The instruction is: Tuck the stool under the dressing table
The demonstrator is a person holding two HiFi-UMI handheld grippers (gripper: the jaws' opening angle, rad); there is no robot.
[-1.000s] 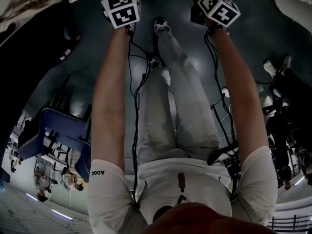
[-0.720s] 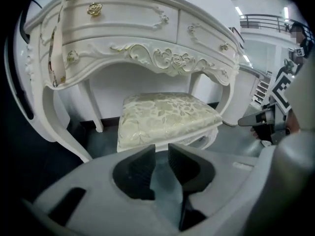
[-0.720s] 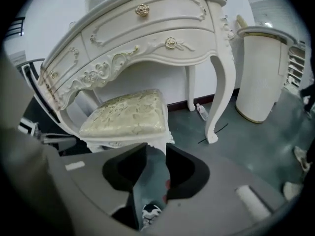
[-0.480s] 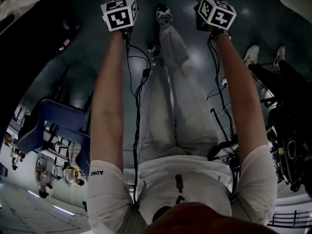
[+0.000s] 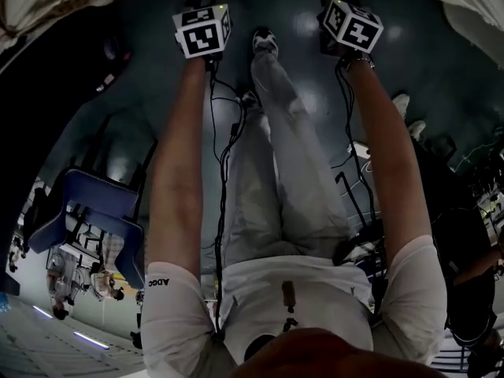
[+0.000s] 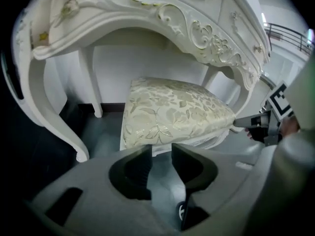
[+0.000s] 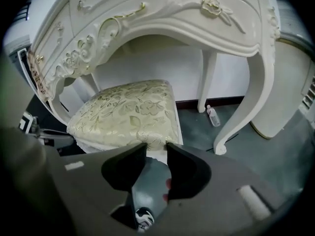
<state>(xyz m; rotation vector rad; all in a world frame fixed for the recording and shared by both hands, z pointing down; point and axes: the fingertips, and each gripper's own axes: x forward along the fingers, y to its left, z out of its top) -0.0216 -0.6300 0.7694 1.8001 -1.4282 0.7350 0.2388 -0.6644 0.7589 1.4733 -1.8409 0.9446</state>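
Both arms (image 5: 177, 179) reach out and down. The left gripper (image 6: 161, 152) and right gripper (image 7: 156, 150) have just been closing. Their jaws are a bit apart and hold nothing, close to the stool's (image 6: 172, 112) near corners. The stool sits partly under the table (image 6: 147, 11). A bottle (image 7: 213, 116) lies by a table leg.

Stool (image 6: 172, 109) legs hidden (mostly); dressing tbl (image 6: 197, 28) top cut off.

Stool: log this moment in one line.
stool: partly under dressing table | left gripper: jaws apart, just been closing, at seat's near edge | right gripper: jaws apart, just been closing, at seat corner
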